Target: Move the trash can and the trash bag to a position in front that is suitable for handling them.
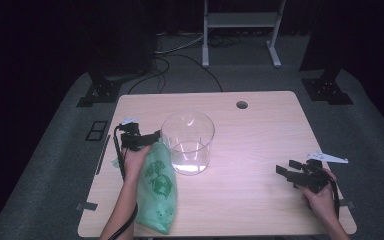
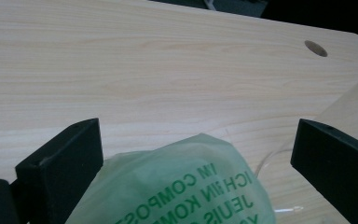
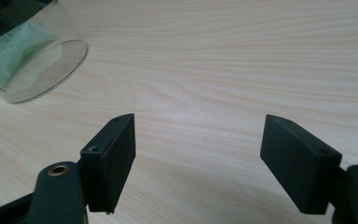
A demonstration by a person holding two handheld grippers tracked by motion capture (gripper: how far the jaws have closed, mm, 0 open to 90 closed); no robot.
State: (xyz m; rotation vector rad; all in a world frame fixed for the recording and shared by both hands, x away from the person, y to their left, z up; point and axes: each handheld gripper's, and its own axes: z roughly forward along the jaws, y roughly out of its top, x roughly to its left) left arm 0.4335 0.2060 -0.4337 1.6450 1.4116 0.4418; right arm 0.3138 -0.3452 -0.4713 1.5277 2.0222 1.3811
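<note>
Toward nine o'clock on the pale wooden counter (image 1: 260, 130), the left claw (image 1: 147, 140) hovers over the top end of a translucent green plastic bag printed with dark green lettering (image 1: 157, 187). Its jaws stand wide apart on either side of the bag's bunched top, as the left gripper view shows (image 2: 186, 186), so it is released and has not closed on anything yet. The bag lies flat along the counter's near-left part, running from seven o'clock up to the base of a clear, round, empty plastic tub (image 1: 188, 142), which stands upright just beside it near the centre. At four o'clock the right claw (image 1: 292, 172) rests low over bare wood, also spread open and holding nothing. Judging by this, the work looks barely begun: the bag is not yet gripped or lifted, and the tub has nothing in it.
</note>
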